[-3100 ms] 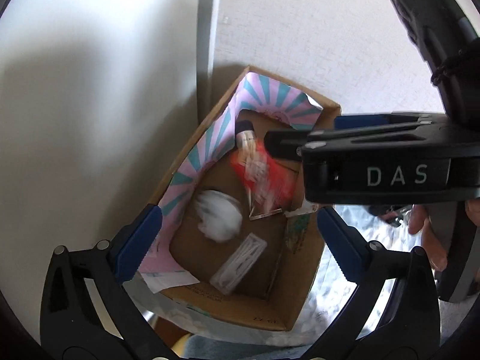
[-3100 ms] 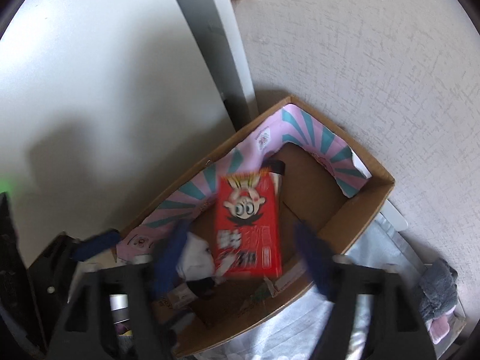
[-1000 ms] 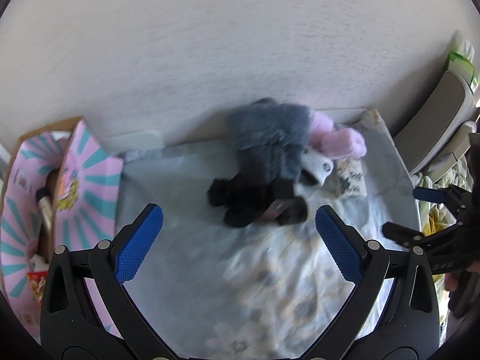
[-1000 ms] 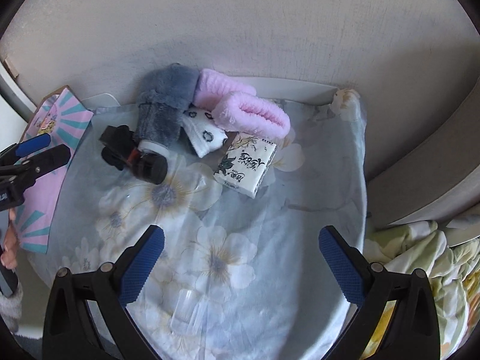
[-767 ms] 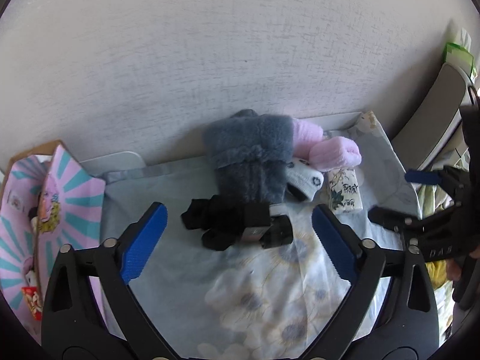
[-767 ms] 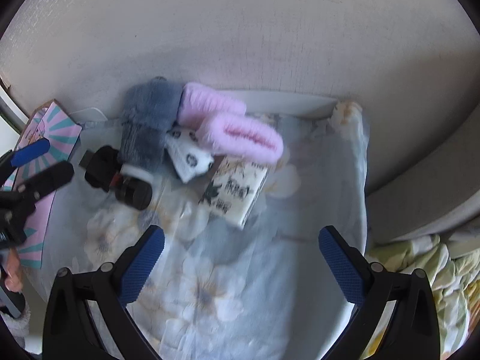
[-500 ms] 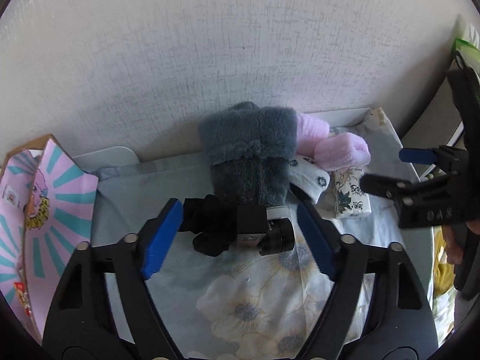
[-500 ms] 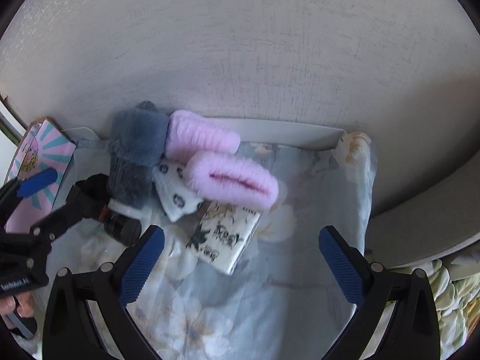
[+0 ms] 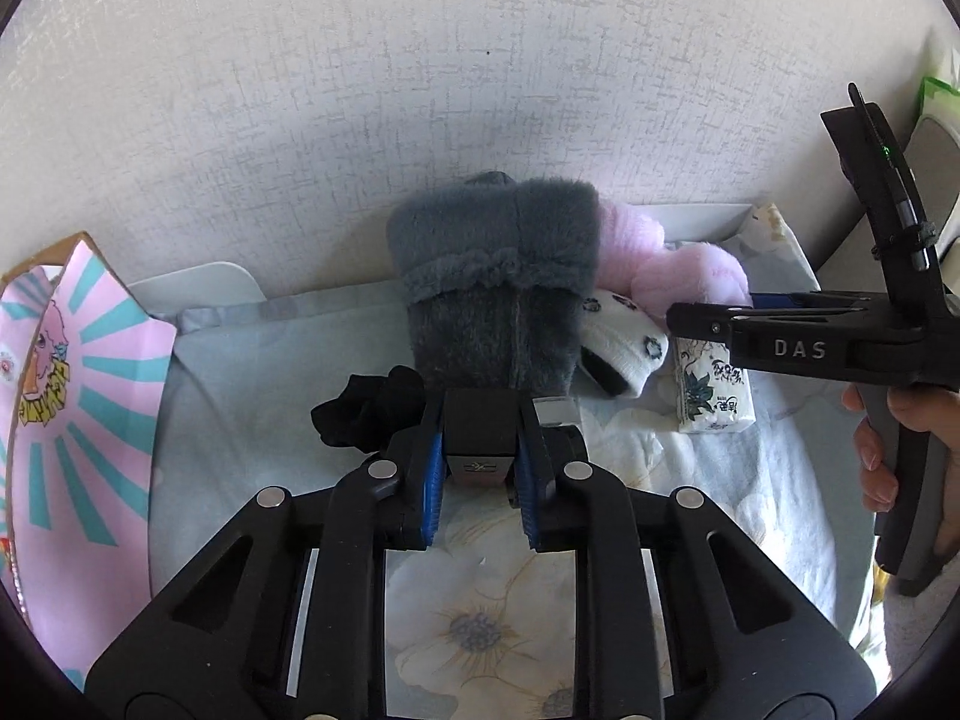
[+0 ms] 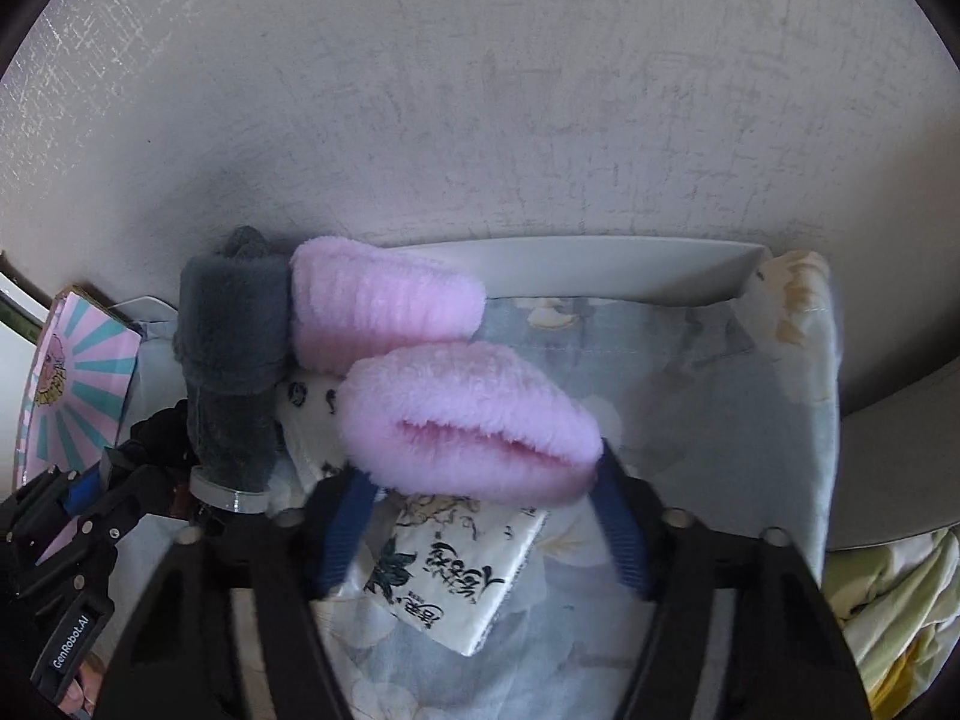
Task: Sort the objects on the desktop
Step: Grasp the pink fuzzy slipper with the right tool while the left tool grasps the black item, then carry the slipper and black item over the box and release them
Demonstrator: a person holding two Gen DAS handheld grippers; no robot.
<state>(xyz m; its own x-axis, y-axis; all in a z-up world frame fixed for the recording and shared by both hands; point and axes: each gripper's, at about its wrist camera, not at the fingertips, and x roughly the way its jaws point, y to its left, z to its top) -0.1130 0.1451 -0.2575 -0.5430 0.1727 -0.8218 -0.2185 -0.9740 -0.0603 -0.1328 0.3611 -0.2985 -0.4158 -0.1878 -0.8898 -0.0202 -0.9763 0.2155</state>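
Left gripper [image 9: 480,468] clamps one black block [image 9: 480,438].

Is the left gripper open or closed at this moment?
Closed. The left gripper has both blue pads pressed against the sides of a small black box, with no gap visible.

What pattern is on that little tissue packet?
White with black floral ink drawings and lettering; the tissue packet shows best from the right wrist.

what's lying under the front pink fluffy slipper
The front pink fluffy slipper partly covers a white printed tissue pack on the floral cloth. The pack's far end is hidden, as is anything else beneath.
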